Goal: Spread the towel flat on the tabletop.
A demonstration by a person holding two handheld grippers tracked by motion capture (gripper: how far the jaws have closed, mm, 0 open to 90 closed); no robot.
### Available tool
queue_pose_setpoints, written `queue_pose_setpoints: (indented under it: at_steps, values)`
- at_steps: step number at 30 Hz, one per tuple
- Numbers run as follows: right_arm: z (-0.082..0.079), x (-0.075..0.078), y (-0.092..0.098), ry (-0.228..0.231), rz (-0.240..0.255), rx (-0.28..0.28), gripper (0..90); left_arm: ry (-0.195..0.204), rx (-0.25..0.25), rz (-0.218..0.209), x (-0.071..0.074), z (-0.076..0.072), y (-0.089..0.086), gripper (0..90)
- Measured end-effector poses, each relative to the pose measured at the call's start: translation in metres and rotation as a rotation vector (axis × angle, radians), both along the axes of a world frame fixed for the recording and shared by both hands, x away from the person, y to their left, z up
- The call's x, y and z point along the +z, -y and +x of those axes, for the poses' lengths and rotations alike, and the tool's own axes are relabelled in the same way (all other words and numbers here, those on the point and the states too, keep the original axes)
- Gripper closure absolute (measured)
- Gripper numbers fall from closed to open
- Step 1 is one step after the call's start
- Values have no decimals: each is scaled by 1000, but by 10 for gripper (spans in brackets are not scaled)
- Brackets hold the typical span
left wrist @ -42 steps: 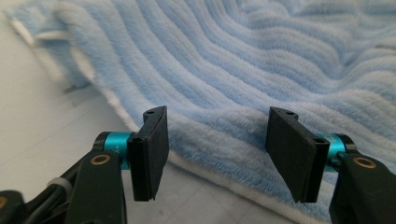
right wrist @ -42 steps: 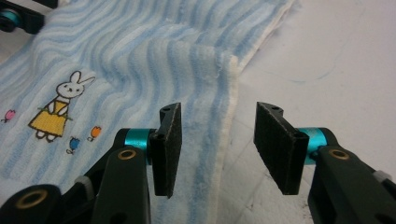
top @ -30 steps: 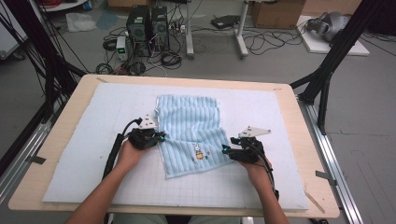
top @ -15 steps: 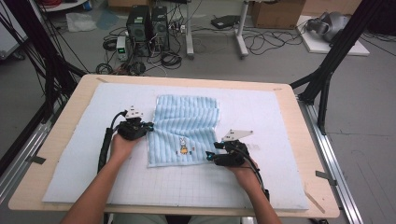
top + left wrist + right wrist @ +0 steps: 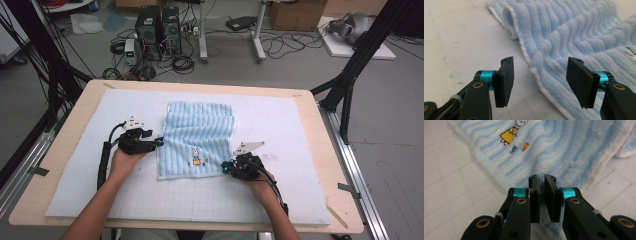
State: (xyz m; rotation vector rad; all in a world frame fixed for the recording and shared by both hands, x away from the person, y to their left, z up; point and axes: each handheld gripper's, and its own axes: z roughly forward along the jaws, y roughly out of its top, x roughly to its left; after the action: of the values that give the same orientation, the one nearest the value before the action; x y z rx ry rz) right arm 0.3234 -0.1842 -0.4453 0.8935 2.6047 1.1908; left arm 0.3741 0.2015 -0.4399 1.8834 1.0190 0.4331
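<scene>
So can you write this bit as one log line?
left gripper: just opened, off towel | right gripper: just closed on towel edge | towel: flat on mat

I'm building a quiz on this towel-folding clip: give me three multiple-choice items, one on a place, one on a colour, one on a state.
1. Where are the right tongs?
A. at the towel's near right corner
B. at its far edge
C. off the table

2. What colour are the towel's stripes?
A. red
B. light blue
C. green

3. How do the left tongs stand?
A. shut on the towel
B. open at the towel's left edge
C. shut on a cable

Key: 1 A, the high view shows them at that corner; 2 B, blue ridges show in all views; 3 B, the pads stand wide apart, clear of the hem.
</scene>
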Motion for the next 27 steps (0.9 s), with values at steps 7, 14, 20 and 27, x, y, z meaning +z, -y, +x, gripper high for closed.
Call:
queue_pose_setpoints:
  at_steps: [7,14,20,27]
  values:
    - [-24,0,3,-41,18,83,838,0,-57,-1,-3,-35,-5,403]
    - [-55,1,7,-68,21,110,818,-10,-87,-27,-7,-65,-3,421]
    - [-67,5,18,-22,92,1,573,-18,-140,-10,-6,-80,10,434]
    - [-69,6,36,35,121,-133,487,-38,-174,38,-10,-82,27,439]
